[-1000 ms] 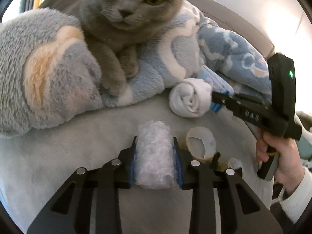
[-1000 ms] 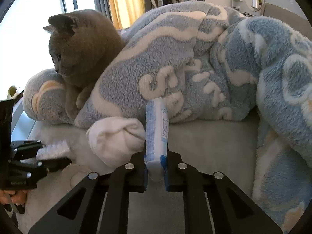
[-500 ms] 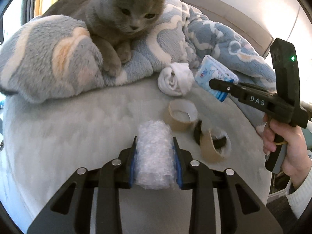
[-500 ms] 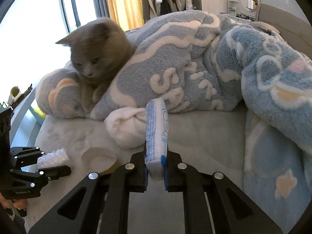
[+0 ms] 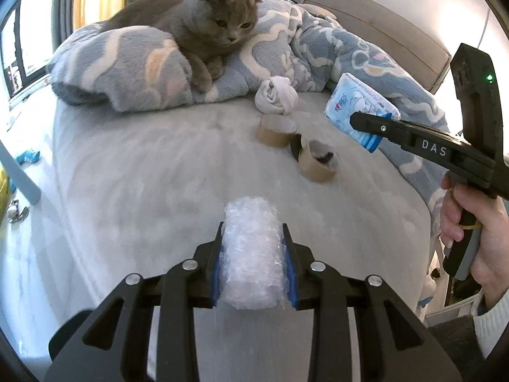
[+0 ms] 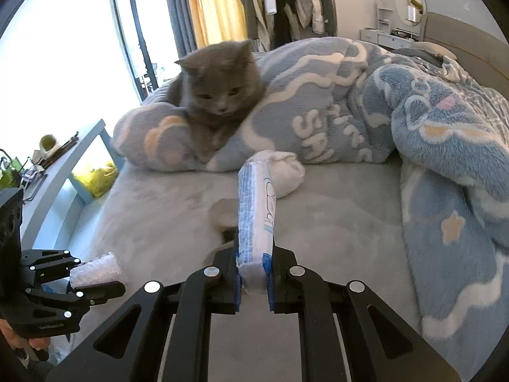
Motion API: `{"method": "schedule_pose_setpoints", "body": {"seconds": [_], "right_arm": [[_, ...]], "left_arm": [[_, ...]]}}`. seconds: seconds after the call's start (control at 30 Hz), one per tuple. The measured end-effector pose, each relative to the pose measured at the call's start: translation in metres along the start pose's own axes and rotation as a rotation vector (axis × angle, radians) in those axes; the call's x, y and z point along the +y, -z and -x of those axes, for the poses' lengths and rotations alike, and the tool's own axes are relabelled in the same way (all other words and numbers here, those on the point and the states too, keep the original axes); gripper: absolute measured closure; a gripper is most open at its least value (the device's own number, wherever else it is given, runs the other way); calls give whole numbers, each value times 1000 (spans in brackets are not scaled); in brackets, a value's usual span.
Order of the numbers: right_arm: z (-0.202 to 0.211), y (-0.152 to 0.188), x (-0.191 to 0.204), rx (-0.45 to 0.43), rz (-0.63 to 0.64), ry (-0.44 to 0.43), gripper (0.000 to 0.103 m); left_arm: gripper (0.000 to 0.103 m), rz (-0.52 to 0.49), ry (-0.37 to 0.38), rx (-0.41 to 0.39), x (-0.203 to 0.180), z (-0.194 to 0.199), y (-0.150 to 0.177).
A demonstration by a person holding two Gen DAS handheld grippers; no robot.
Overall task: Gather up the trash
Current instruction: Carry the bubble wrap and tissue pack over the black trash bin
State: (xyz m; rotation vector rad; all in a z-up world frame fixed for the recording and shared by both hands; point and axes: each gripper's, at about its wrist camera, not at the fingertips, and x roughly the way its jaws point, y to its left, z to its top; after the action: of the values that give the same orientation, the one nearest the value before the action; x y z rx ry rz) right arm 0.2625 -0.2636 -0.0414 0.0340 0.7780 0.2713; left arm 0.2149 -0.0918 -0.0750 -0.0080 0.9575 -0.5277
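My left gripper (image 5: pixel 252 248) is shut on a roll of clear bubble wrap (image 5: pixel 252 254), held above the grey bed sheet (image 5: pixel 143 165); the roll (image 6: pixel 95 269) also shows in the right wrist view at lower left. My right gripper (image 6: pixel 253 273) is shut on a flat blue-and-white tissue pack (image 6: pixel 256 210), which in the left wrist view (image 5: pixel 359 111) hangs over the bed's right side. Two brown cardboard tape cores (image 5: pixel 275 130) (image 5: pixel 318 162) and a balled white sock (image 5: pixel 276 98) lie on the sheet beyond both grippers.
A grey cat (image 5: pixel 203 28) lies on a bunched blue fleece blanket (image 6: pixel 350 108) at the back of the bed. A person's hand (image 5: pixel 470 222) holds the right gripper's handle. A yellow bag (image 6: pixel 95 175) and a desk edge stand left of the bed.
Both grippers have pulled back and risen from the cat and blanket, each still holding its item. The two tape cores and more of the sheet have come into view. The cat turned its head.
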Motion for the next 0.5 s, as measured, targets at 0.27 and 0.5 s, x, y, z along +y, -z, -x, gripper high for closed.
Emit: {"method": "schedule_pose_setpoints", "body": {"seconds": [0.27, 0.5], "right_arm": [[22, 23, 34, 0, 17, -45, 91], [24, 36, 69, 22, 60, -87, 91]], "left_arm": [[69, 22, -58, 2, 6, 36, 38], [69, 77, -109, 1, 25, 55, 55]]}}
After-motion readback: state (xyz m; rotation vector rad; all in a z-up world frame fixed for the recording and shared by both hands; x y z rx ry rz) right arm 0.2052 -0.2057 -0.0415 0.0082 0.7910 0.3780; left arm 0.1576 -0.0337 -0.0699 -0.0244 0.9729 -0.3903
